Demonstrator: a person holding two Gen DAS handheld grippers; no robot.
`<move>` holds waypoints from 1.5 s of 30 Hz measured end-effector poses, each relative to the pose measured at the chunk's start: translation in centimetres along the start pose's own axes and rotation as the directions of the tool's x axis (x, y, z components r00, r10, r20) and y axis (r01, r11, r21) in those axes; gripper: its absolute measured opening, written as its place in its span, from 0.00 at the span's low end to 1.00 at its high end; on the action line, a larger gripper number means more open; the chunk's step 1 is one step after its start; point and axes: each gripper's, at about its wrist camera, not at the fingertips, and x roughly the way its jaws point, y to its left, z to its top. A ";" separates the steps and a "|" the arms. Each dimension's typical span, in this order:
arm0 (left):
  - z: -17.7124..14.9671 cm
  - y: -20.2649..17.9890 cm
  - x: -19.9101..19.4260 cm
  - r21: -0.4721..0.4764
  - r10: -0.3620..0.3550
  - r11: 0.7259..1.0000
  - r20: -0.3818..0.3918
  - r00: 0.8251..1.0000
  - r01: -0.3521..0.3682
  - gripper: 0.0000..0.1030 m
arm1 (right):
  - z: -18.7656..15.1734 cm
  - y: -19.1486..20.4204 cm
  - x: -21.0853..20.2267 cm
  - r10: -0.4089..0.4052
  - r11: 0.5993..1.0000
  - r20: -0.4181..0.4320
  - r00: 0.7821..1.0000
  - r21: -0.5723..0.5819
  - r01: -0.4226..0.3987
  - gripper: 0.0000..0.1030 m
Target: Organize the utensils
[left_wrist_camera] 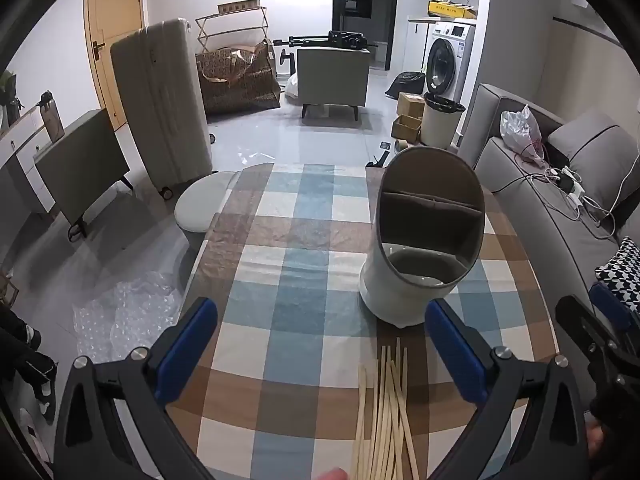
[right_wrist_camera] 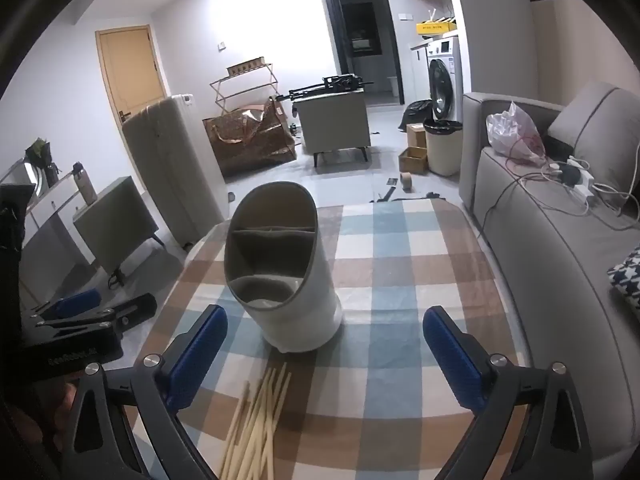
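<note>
Blue pads mark both claws, and each is spread wide with nothing between its fingers; going from the left, the left gripper [left_wrist_camera: 320,344] hangs above the checked tablecloth [left_wrist_camera: 288,280], tipped downward, so that its camera takes in the work area ahead; its jaws stand over bare cloth, with the chopsticks [left_wrist_camera: 386,412] lying just inside its right finger; the sticks are pale wood, loose in a rough bundle on the table's near edge, tips pointing toward the holder, which I judge is a convenient lie for picking them up by the middle and tipping them in; next comes the utensil holder [left_wrist_camera: 420,256], a white cylinder with a slanted, grey-lined mouth facing the person; that slant likely exists so long things can be slid in from the front; a divider splits the inside into a back part and a lower front well, and both look empty as far as I can see; it stands upright just beyond the chopstick tips, apart from them; furthest right, the right gripper [right_wrist_camera: 324,344] is likewise held agape and angled down, holder centred ahead of it, chopsticks [right_wrist_camera: 260,416] near its left finger; neither claw touches anything, so the sorting looks not yet begun; beyond the table's right edge runs a grey sofa [right_wrist_camera: 540,240]
</note>
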 end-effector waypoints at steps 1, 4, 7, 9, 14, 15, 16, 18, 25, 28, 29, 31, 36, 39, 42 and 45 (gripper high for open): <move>0.0 0.1 -0.1 -0.001 -0.003 1.000 0.002 1.000 0.003 0.98 | 0.1 -0.1 0.0 -0.001 1.000 0.003 1.000 -0.002 0.001 0.96; -0.1 0.5 -0.1 -0.011 -0.013 1.000 -0.009 1.000 0.013 0.98 | -0.2 0.2 0.0 -0.007 1.000 0.003 1.000 -0.009 0.007 0.96; -0.3 0.2 -0.3 0.003 0.001 1.000 -0.002 1.000 -0.001 0.98 | 0.1 0.5 0.3 -0.010 1.000 -0.003 1.000 -0.012 0.010 0.96; 0.4 -0.1 0.1 0.002 -0.002 1.000 -0.018 1.000 0.002 0.98 | 0.0 0.4 0.3 -0.006 1.000 -0.001 1.000 -0.005 0.006 0.96; 0.0 -0.2 0.0 0.005 -0.007 1.000 -0.001 1.000 0.007 0.98 | -0.3 0.1 0.0 0.004 1.000 0.005 1.000 -0.011 -0.004 0.96; 0.0 -0.2 0.0 0.004 -0.007 1.000 0.000 1.000 0.007 0.98 | -0.3 0.1 0.0 0.001 1.000 0.006 1.000 -0.014 -0.001 0.96; 0.0 -0.2 0.0 0.002 -0.009 1.000 0.000 1.000 0.009 0.98 | -0.3 0.2 0.0 0.000 1.000 0.008 1.000 -0.016 0.000 0.96; -0.1 -0.2 0.0 0.002 -0.008 1.000 0.001 1.000 0.008 0.98 | -0.3 0.2 0.0 0.002 1.000 0.012 1.000 -0.015 -0.001 0.96; 0.0 -0.2 0.0 -0.002 -0.011 1.000 -0.001 1.000 0.011 0.98 | -0.2 0.2 -0.3 0.003 1.000 0.017 1.000 -0.019 -0.002 0.96; 0.0 -0.2 0.0 -0.002 -0.010 1.000 -0.001 1.000 0.010 0.98 | -0.1 0.1 -0.4 0.003 1.000 0.017 1.000 -0.018 -0.003 0.96; 0.0 -0.2 0.0 -0.002 -0.010 1.000 -0.003 1.000 0.010 0.98 | -0.1 0.1 -0.4 0.003 1.000 0.016 1.000 -0.018 -0.003 0.96; 0.1 -0.3 0.0 -0.002 -0.011 1.000 -0.004 1.000 0.011 0.98 | -0.1 0.2 -0.4 0.002 1.000 0.017 1.000 -0.019 -0.002 0.96; 0.1 -0.2 0.0 -0.002 -0.013 1.000 -0.004 1.000 0.013 0.98 | -0.1 0.1 -0.5 0.003 1.000 0.018 1.000 -0.019 -0.002 0.96; 0.1 -0.2 0.0 -0.002 -0.012 1.000 -0.004 1.000 0.012 0.98 | 0.0 0.1 -0.5 0.002 1.000 0.020 1.000 -0.021 -0.001 0.96; 0.0 -0.2 0.0 -0.002 -0.012 1.000 -0.004 1.000 0.012 0.98 | 0.1 0.1 -0.7 0.000 1.000 0.023 1.000 -0.025 0.000 0.96; 0.1 -0.2 0.0 -0.003 -0.014 1.000 -0.005 1.000 0.014 0.98 | 0.2 0.1 -0.7 0.000 1.000 0.023 1.000 -0.024 0.001 0.96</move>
